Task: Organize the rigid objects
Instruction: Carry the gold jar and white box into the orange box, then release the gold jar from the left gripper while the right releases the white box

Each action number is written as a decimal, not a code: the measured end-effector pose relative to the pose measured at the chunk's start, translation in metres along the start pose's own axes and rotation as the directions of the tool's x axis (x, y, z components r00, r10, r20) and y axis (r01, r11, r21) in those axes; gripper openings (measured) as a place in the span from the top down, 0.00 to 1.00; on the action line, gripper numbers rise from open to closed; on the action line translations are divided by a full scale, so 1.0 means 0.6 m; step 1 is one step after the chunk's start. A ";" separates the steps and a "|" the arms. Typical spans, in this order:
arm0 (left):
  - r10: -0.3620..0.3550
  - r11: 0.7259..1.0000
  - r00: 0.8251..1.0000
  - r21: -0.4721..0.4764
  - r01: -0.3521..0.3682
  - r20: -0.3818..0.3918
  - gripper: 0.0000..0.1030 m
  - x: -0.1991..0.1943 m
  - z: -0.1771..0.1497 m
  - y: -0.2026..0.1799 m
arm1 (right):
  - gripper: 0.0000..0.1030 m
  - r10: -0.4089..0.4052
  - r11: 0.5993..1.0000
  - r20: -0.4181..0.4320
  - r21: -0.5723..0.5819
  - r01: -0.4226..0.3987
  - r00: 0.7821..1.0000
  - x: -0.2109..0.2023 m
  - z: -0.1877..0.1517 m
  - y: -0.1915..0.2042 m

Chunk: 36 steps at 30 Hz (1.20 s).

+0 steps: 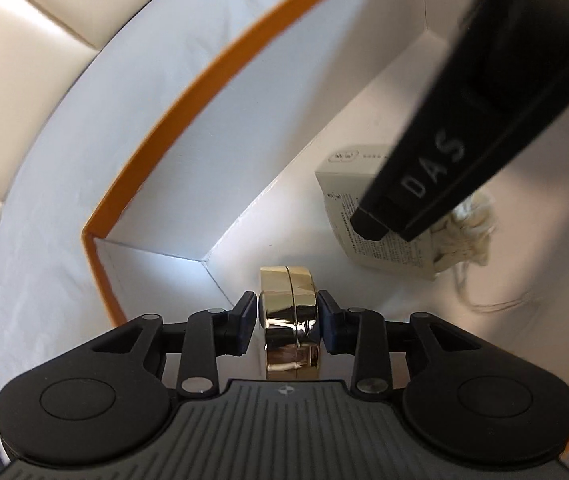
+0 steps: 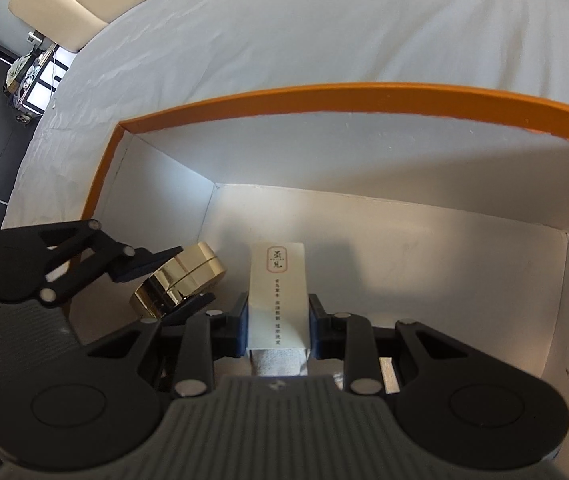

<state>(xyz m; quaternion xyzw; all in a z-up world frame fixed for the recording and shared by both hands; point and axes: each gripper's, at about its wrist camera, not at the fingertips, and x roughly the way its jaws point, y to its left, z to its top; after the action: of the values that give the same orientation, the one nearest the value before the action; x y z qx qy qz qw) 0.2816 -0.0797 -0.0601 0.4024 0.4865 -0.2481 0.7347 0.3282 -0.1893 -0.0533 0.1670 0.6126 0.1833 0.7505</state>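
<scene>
Inside the orange-rimmed white box (image 2: pixel 364 94) on the bed (image 2: pixel 324 20), the left gripper (image 1: pixel 287 322) has its jaws slightly spread around the gold case (image 1: pixel 290 320), at the near-left corner. The right gripper (image 2: pixel 278 328) pinches a white carton (image 2: pixel 278 292) just right of it.

An orange-rimmed box (image 2: pixel 364 96) sits on the white-sheeted bed (image 2: pixel 324 32).

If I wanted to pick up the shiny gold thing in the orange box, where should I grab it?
Probably grab the gold case from above, across its two flat faces, as the left gripper straddles it now. It stands on its edge on the floor of the box, so the flat sides face the pads; its curved rim could slip.
</scene>
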 end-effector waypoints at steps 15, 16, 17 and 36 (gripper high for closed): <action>-0.111 0.977 0.993 -0.188 0.103 -0.031 0.56 0.001 0.008 0.020 | 0.73 -0.012 1.000 -0.011 0.001 0.012 1.000 0.005 -0.008 0.009; -0.108 0.977 0.993 -0.190 0.099 -0.038 0.55 0.007 0.010 0.014 | 0.73 -0.005 1.000 -0.010 0.008 0.006 1.000 0.004 -0.009 0.006; -0.100 0.979 0.994 -0.185 0.091 -0.038 0.55 0.005 0.021 0.003 | 0.73 -0.002 1.000 -0.009 0.016 0.002 1.000 0.005 -0.009 0.003; -0.088 0.931 0.996 -0.353 0.092 0.028 0.54 -0.039 0.025 0.040 | 0.66 -0.035 0.998 -0.046 0.041 0.037 0.998 0.001 -0.008 -0.018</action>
<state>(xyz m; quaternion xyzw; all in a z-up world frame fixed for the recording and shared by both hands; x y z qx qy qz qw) 0.2981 -0.0795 -0.0272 0.2394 0.5367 -0.1922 0.7859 0.3244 -0.1983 -0.0601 0.1674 0.6360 0.1605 0.7360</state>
